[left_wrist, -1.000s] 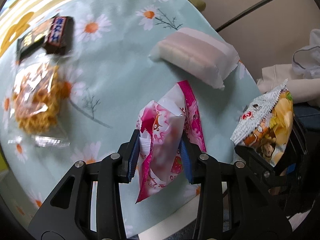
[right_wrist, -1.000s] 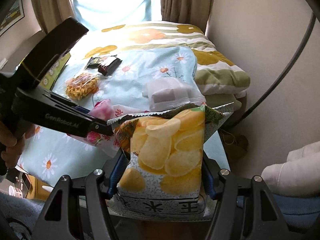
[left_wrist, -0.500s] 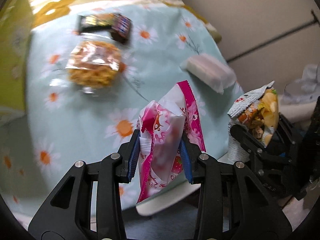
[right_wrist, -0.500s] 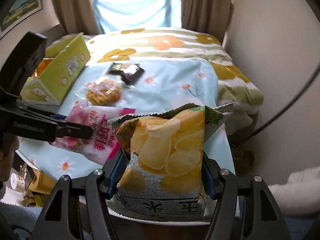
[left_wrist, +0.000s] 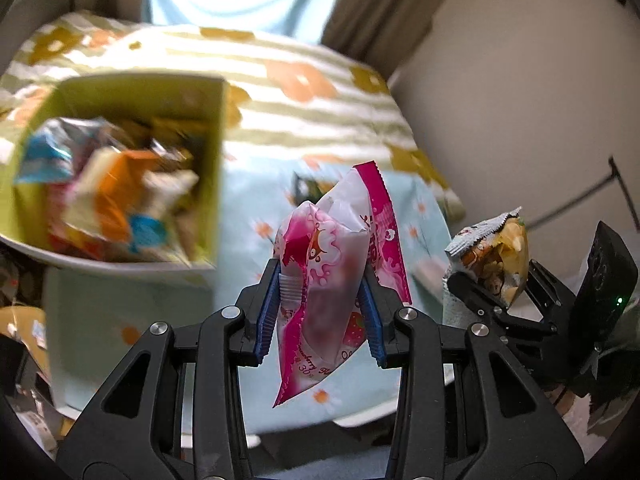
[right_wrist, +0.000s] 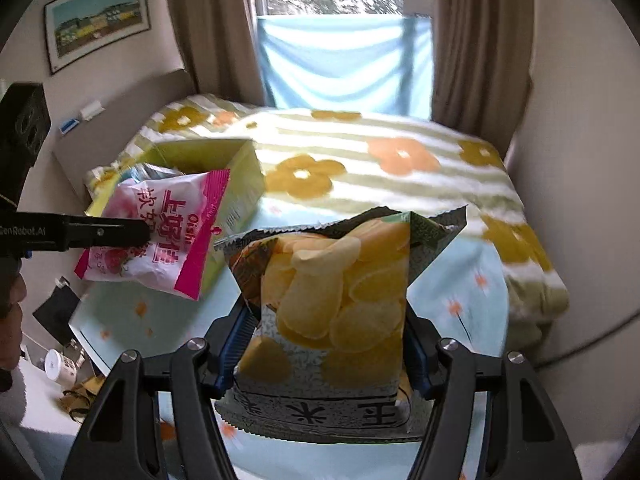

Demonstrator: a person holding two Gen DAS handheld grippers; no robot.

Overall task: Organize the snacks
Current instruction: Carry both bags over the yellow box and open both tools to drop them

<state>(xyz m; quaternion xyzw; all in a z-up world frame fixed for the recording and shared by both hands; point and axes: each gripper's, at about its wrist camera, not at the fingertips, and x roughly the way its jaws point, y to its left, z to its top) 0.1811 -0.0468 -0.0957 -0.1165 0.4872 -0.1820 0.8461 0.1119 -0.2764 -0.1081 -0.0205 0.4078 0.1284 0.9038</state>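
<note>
Pinching a pink strawberry snack bag (left_wrist: 332, 276) between its blue pads, the left tongs (left_wrist: 322, 312) hold it up just right of the yellow-green box (left_wrist: 218, 152) of snacks; the right tongs (right_wrist: 330, 344) clamp a potato chip bag (right_wrist: 336, 304) over the floral cloth (right_wrist: 460, 288), nearer and right

black tool (left_wrist: 322, 312), blue pads (left_wrist: 267, 312), silver screws

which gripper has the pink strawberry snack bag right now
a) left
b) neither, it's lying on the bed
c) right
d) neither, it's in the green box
a: the left gripper is shut on the pink strawberry snack bag, held in the air, while the right gripper holds the chip bag.
</note>
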